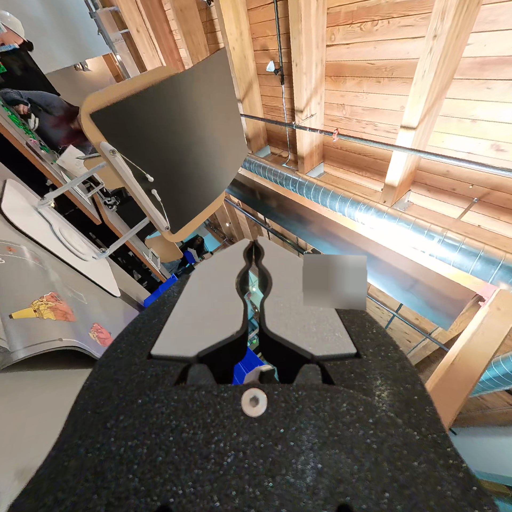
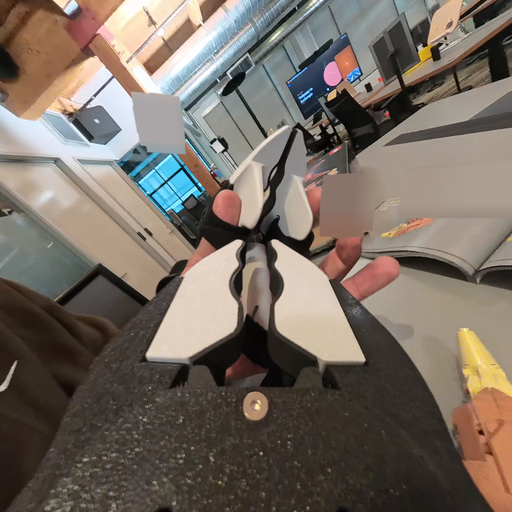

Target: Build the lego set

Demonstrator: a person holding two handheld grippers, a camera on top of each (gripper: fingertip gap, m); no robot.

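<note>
**brickfan_a:** So how do we do this step right? Both claws are up in the air; the left claw [image 1: 253, 245] points at the ceiling with its jaws pressed together on nothing; the right claw [image 2: 256, 243] shows a narrow gap with something pale in it, and we can't tell if that's a grip or just the other tool behind it.

**studs_up:** We'd say bring both down first; the lego build [image 2: 476, 388], yellow on orange-brown, sits on the surface [image 2: 415, 304] at the right edge, well apart from either claw; check the open booklet [image 2: 432, 249] just beyond, then open wide before reaching.

**brickfan_a:** Containers?

**studs_up:** Blue bins [image 1: 162, 288] past the surface edge, contents hidden; the dark lego box [image 2: 329, 163] is farther back, and we can't see inside.
</note>
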